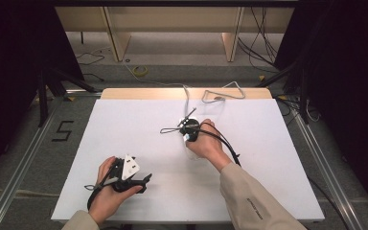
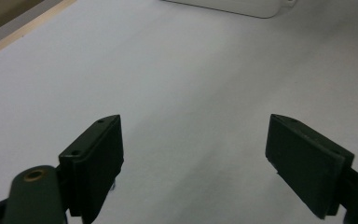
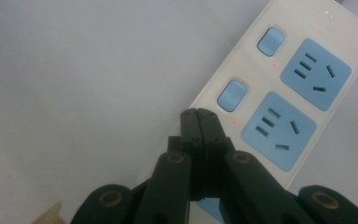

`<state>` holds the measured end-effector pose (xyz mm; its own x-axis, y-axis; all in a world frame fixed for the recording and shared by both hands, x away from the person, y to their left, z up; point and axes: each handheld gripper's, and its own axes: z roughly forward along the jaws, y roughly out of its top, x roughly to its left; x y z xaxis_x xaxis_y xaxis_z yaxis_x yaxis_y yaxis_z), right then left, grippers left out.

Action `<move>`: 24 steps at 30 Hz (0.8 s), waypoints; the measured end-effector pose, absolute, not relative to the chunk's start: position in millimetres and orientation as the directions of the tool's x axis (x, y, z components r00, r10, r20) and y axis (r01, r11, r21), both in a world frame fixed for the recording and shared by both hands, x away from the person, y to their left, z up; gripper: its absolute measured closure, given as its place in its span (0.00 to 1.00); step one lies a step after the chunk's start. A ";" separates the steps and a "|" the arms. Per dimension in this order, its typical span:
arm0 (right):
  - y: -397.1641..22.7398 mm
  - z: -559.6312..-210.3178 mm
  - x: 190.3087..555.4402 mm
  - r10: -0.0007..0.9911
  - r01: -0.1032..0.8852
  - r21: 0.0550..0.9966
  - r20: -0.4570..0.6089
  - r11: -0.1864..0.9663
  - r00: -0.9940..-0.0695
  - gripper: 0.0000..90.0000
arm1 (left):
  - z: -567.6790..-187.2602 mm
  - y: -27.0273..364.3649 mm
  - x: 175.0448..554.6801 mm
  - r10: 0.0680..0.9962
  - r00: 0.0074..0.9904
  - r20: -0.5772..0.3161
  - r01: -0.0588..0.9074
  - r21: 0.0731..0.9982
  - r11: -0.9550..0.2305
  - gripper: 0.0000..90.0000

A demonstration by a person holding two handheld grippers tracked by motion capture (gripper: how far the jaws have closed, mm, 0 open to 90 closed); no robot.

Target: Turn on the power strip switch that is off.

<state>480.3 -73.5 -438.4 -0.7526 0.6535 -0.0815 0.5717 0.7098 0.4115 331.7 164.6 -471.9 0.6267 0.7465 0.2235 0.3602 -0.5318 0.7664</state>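
A white power strip (image 3: 279,79) with blue sockets and two blue switches (image 3: 231,94) lies on the white table; a small red light glows beside each switch. My right gripper (image 3: 198,114) is shut with nothing in it, its tips right below the nearer switch; whether they touch the strip I cannot tell. From above, the right gripper (image 1: 190,129) points down over the near half of the strip (image 1: 211,109). My left gripper (image 1: 146,180) lies at the table's front left, apart from the strip. Its jaws (image 2: 196,123) stand wide open around bare table.
The strip's white cable (image 1: 226,91) loops at the table's far edge. The strip's end (image 2: 242,7) shows far ahead of the left jaws. The white table top (image 1: 124,129) has open room on both sides of the strip. Wooden furniture legs and loose cables stand on the floor beyond.
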 end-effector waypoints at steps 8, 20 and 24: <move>-75.6 -436.9 478.9 0.650 0.572 0.421 -0.060 0.704 -0.757 1.00 | -471.7 164.4 331.6 0.746 0.626 0.224 0.359 0.767 -0.532 0.21; -80.6 -431.5 480.7 0.664 0.584 0.440 -0.039 0.682 -0.747 1.00 | -471.7 164.6 331.4 0.748 0.625 0.223 0.359 0.768 -0.530 0.21; -82.1 -429.7 479.9 0.662 0.579 0.450 -0.039 0.680 -0.748 1.00 | -471.7 164.7 331.5 0.748 0.625 0.224 0.361 0.766 -0.531 0.21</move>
<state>479.9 -82.1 -429.7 -0.7481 0.6625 -0.0386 0.5789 0.6800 0.4500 331.5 164.7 -471.7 0.6251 0.7478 0.2237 0.3614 -0.5313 0.7663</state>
